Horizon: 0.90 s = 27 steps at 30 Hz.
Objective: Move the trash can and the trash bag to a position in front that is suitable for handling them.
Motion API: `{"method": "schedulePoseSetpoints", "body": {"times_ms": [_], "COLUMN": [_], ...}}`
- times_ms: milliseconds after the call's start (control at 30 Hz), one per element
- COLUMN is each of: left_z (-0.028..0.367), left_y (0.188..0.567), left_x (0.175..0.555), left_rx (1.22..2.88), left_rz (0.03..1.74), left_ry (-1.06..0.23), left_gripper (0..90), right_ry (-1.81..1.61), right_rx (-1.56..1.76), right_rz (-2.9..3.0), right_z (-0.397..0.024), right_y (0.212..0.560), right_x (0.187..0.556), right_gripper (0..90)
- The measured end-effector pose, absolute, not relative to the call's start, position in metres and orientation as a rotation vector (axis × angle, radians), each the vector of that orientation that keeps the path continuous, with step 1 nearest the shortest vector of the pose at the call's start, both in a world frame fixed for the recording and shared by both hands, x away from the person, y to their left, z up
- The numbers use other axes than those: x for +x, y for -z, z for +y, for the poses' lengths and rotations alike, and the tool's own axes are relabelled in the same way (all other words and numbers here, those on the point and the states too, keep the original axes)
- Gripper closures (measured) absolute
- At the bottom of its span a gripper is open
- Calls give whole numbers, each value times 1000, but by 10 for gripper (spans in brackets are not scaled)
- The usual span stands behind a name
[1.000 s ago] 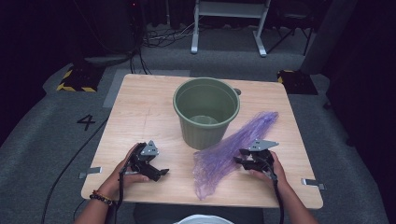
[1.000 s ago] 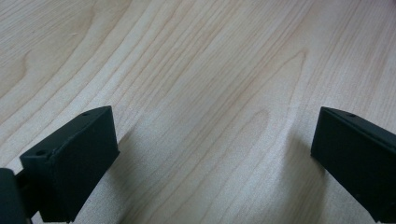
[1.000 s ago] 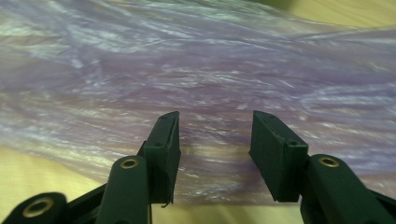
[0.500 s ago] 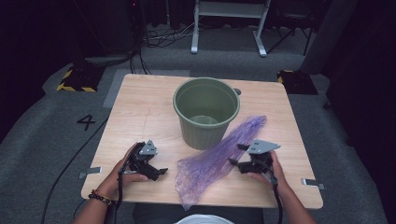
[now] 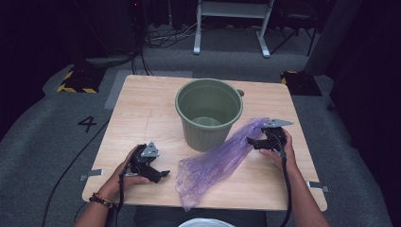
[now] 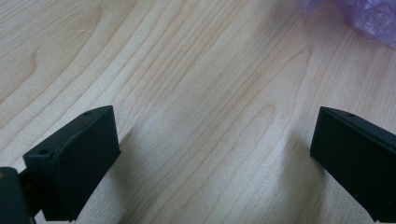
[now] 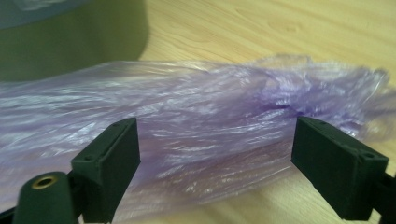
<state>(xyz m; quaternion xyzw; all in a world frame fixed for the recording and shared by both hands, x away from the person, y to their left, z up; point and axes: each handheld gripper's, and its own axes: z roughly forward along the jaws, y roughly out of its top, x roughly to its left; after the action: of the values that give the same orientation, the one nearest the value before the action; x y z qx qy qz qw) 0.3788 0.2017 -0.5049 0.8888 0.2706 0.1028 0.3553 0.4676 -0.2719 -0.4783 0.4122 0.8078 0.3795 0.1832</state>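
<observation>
Our left claw (image 5: 158, 173) rests low on the bench (image 5: 142, 109), nearer to us than the green bucket (image 5: 209, 113) and off to its left. Its jaws stand wide apart with bare wood between them, nothing gripped. In the left gripper view a scrap of the purple plastic bag (image 6: 362, 16) shows just past the jaws, apart from them.

That purple plastic bag (image 5: 215, 163) lies crumpled and stretched on the bench, running slantwise from the near edge in front of the bucket up toward the bucket's right side. Its middle passes just beside the foot of the bucket; we cannot tell whether the two touch. The near end spreads into a loose, wrinkled bunch, and the far end narrows.

Our right claw (image 5: 250, 141) sits to the right of the bucket, at the narrow far end of the bag. Its jaws have just been opening and now stand released, wide apart. In the right gripper view the bag (image 7: 196, 126) lies between and beyond the jaws, and the pads do not press on it. The bucket (image 7: 70, 37) shows behind the bag there.

The bucket stands upright near the middle of the bench, mouth open.
</observation>
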Motion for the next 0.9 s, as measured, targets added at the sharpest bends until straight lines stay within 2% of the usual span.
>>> {"method": "schedulePoseSetpoints", "body": {"times_ms": [300, 433, 467, 500, 533, 567, 600, 633, 667, 767, 800, 900], "left_z": [202, 202, 202, 202, 202, 202, 202, 202, 202, 202, 202, 202], "left_y": [505, 505, 505, 505, 505, 505, 505, 505, 505, 505, 505, 505], "left_x": [379, 379, 379, 379, 379, 379, 379, 379, 379, 379, 379, 379], "left_rx": [2296, 2295, 2296, 2296, 2296, 2295, 2295, 2296, 2296, 2296, 2296, 2296], "left_rz": [700, 699, 699, 699, 699, 699, 699, 698, 699, 699, 699, 700], "left_ry": [-264, -262, -262, -263, -263, -263, -263, -264, -264, -264, -264, -265], "left_gripper": [10, 9, 9, 10, 10, 10, 10, 10, 10, 10, 10, 10], "right_ry": [-946, -958, -958, -965, -987, -993, -993, -1000, -1012, -1029, -1053, -1088], "right_rx": [1212, 1235, 1235, 1223, 1206, 1199, 1199, 1191, 1170, 1150, 1148, 1131], "right_rz": [2315, 2302, 2302, 2304, 2301, 2305, 2305, 2311, 2318, 2312, 2318, 2304], "right_z": [-257, -257, -257, -258, -258, -257, -257, -257, -255, -254, -255, -258], "right_y": [496, 497, 497, 496, 496, 496, 496, 496, 496, 497, 498, 499], "right_x": [488, 491, 491, 490, 487, 486, 486, 484, 479, 475, 471, 466], "right_gripper": [184, 280, 280, 367, 506, 571, 571, 619, 731, 782, 834, 872]}}
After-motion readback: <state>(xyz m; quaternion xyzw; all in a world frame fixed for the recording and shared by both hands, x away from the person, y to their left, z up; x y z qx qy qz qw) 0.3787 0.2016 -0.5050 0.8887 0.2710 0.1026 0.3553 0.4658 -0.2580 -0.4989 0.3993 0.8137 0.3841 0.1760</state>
